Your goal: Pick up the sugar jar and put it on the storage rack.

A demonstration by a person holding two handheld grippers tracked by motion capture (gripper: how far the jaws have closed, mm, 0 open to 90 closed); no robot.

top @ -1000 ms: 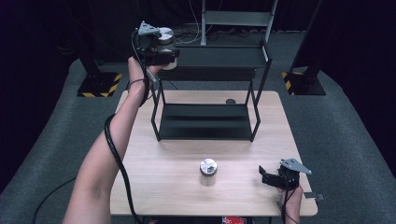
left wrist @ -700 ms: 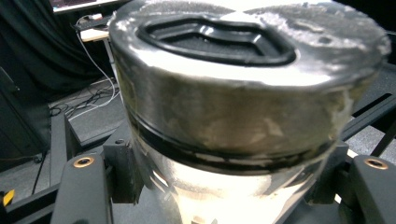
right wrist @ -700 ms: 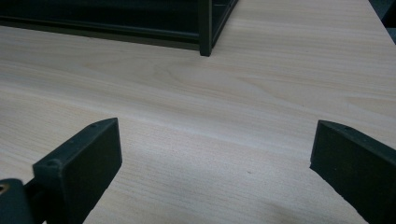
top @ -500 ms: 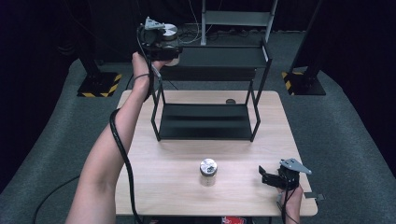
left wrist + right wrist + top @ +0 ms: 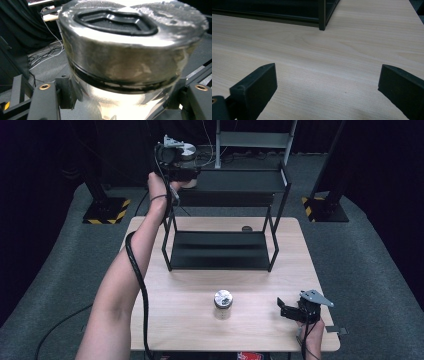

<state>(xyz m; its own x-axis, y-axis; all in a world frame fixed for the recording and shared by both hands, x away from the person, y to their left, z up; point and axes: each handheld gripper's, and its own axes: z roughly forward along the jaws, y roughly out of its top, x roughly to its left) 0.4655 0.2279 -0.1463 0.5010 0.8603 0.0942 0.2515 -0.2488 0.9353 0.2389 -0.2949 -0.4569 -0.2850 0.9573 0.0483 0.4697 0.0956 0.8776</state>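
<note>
From the high view I cannot make out the jaw tips of the left gripper (image 5: 186,170); they are lost against the dark top shelf (image 5: 240,180) of the black rack (image 5: 220,247), and I cannot tell whether the jar (image 5: 188,153) it carries is above the shelf or beside its left end. In the left gripper view the jar (image 5: 130,50) is cut off at the bottom edge, so its base is unseen. Its clear glass body glares bright white, and I cannot tell whether anything is inside. I record a dull silver lid with a black recessed inset on top.

The left gripper (image 5: 122,100) is clenched on this jar, its black pads pressed to the glass on either side just under the lid. The jar stands upright in the grip, held up at the rack's upper left corner, at the far side of the table (image 5: 165,320).

The right gripper (image 5: 290,311) rests low at the near right corner of the table, jaws spread wide with nothing between them. In the right gripper view bare wood lies between them, and a rack post (image 5: 322,15) stands farther off.

A second jar (image 5: 223,304) with a silver lid stands upright on the table in front of the rack, well apart from both grippers; its contents are too small to judge. The lower shelf (image 5: 217,251) looks dark and its surface is hard to read. A small dark object (image 5: 246,228) lies on the table behind it, unidentifiable.
</note>
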